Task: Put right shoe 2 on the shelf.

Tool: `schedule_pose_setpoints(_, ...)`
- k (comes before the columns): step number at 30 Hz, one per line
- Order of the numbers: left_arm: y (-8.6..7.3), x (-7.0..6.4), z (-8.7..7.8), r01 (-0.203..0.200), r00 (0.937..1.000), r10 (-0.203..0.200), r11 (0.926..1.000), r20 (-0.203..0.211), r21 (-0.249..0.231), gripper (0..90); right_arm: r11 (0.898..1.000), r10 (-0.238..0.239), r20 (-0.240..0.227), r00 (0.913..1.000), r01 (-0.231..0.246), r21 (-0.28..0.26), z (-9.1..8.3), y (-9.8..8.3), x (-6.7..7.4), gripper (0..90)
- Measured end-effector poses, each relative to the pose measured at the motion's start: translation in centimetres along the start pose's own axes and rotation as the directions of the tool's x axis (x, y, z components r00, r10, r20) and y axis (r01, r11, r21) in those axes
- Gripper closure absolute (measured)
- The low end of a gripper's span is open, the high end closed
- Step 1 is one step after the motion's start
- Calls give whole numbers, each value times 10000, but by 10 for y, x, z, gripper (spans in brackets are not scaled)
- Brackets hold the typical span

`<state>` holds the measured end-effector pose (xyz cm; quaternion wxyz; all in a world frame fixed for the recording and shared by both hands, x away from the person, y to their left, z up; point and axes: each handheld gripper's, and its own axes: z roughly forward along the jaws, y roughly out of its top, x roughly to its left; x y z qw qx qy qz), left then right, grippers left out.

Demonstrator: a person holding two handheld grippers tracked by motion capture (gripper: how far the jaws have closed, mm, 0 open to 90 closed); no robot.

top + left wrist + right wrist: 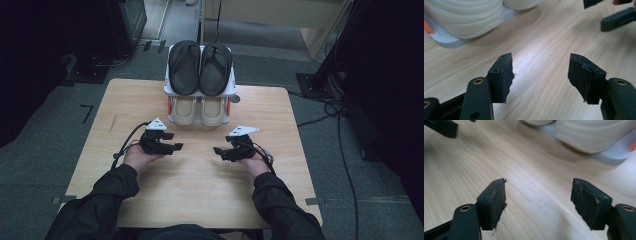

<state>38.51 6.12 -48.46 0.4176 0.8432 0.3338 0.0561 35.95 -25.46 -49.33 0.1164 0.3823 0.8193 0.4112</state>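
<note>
Two pairs of footwear sit on a small white rack at the far middle of the table: the black sandals lie on its upper shelf and the cream shoes stand on its lower level, with their rounded ends toward us. All four have their long axis running away from us, across the table's depth, so they lie side by side, left one and right one.

From our hands the shoes are straight ahead and a little inward. In the left gripper view the cream shoes are up and to the left of the tongs; in the right gripper view they are up and to the right. We see wood between the shoes and both tongs, so nothing is touched.

Our left tongs and right tongs are both spread wide and empty, low over the table, with their tips turned toward each other. They stand near the rack's front at almost the same distance; we judge the left one slightly nearer, since it is a bit farther forward. Each hand faces the cream shoe on its own side, so a short reach forward should serve either hand.
</note>
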Motion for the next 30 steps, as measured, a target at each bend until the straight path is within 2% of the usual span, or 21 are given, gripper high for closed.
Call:
schedule_pose_setpoints(1, 0, 0, 0, 0, 10000, 0, 10000, 0, 0, 369, 10000, 0, 0, 10000, 0, 0, 0, 0, 0, 279)
schedule_pose_setpoints(2, -2, 1, 7, 252, 9995, -254, 9997, 209, 74, 373, 9997, 101, -263, 9996, -95, 208, 6, -2, 0, 277)
schedule_pose_setpoints(3, -2, 1, 7, 252, 9995, -254, 9997, 209, 74, 377, 9994, 100, -249, 9996, -91, 335, 9, -2, 1, 277)
schedule_pose_setpoints(4, -4, 0, 15, 341, 9988, -350, 9990, 333, 272, 377, 9989, 23, -253, 9997, -11, 468, 12, -3, 2, 277)
schedule_pose_setpoints(5, -4, 0, 15, 341, 9988, -350, 9990, 333, 272, 377, 9989, 23, -253, 9997, -11, 468, 12, -3, 2, 277)
schedule_pose_setpoints(6, -7, -1, 24, 121, 9997, -135, 9980, 223, 627, 377, 9966, -151, -214, 9997, 168, 812, 18, -6, 3, 281)
schedule_pose_setpoints(7, -7, -1, 24, 121, 9997, -135, 9980, 223, 627, 377, 9966, -151, -214, 9997, 168, 812, 18, -6, 3, 281)
schedule_pose_setpoints(8, -9, -3, 30, 52, 10000, -54, 9968, 31, 794, 374, 9940, -511, -219, 9985, 530, 961, 23, -11, 6, 273)
schedule_pose_setpoints(9, -9, -5, 32, -81, 10000, 83, 9973, -23, 725, 366, 9928, -690, -227, 9974, 709, 968, 23, -11, 7, 273)
schedule_pose_setpoints(11, -9, -6, 33, -141, 9999, 145, 9973, -46, 718, 365, 9927, -704, -240, 9972, 724, 968, 23, -11, 8, 271)
schedule_pose_setpoints(13, -10, -8, 34, -201, 9998, 196, 9980, 90, 608, 360, 9902, -1128, -259, 9933, 1146, 803, 25, -13, 9, 243)
schedule_pose_setpoints(14, -12, -10, 36, -386, 9990, 377, 9984, 239, 415, 344, 9881, -1346, -300, 9904, 1364, 712, 25, -16, 11, 218)
schedule_pose_setpoints(15, -12, -10, 36, -386, 9990, 377, 9984, 239, 415, 319, 9881, -1346, -300, 9904, 1364, 712, 25, -16, 11, 218)
schedule_pose_setpoints(16, -14, -11, 37, -446, 9987, 439, 9987, 274, 228, 319, 9857, -1590, -419, 9864, 1610, 500, 26, -18, 11, 202)
schedule_pose_setpoints(18, -15, -16, 39, -562, 9984, 561, 9982, 54, 194, 286, 9813, -1850, -629, 9807, 1878, 425, 27, -20, 14, 197)
schedule_pose_setpoints(21, -15, -19, 40, -684, 9976, 686, 9973, -80, 262, 276, 9814, -1826, -564, 9816, 1854, 490, 27, -20, 16, 171)
schedule_pose_setpoints(23, -15, -21, 40, -613, 9980, 618, 9977, -137, 288, 244, 9851, -1598, -315, 9866, 1614, 585, 27, -21, 17, 129)
schedule_pose_setpoints(25, -15, -23, 41, -579, 9981, 585, 9979, -198, 282, 209, 9870, -1490, -188, 9887, 1499, 574, 26, -21, 17, 129)
schedule_pose_setpoints(27, -16, -25, 41, -731, 9970, 739, 9967, -218, 360, 186, 9890, -1366, -10, 9906, 1364, 578, 25, -23, 20, 129)
schedule_pose_setpoints(29, -17, -29, 41, -1006, 9939, 1029, 9935, -404, 537, 169, 9880, -1420, -123, 9898, 1425, 596, 23, -25, 24, 129)
schedule_pose_setpoints(30, -18, -32, 41, -1211, 9904, 1247, 9908, -602, 603, 168, 9858, -1557, -262, 9874, 1570, 586, 21, -27, 26, 130)
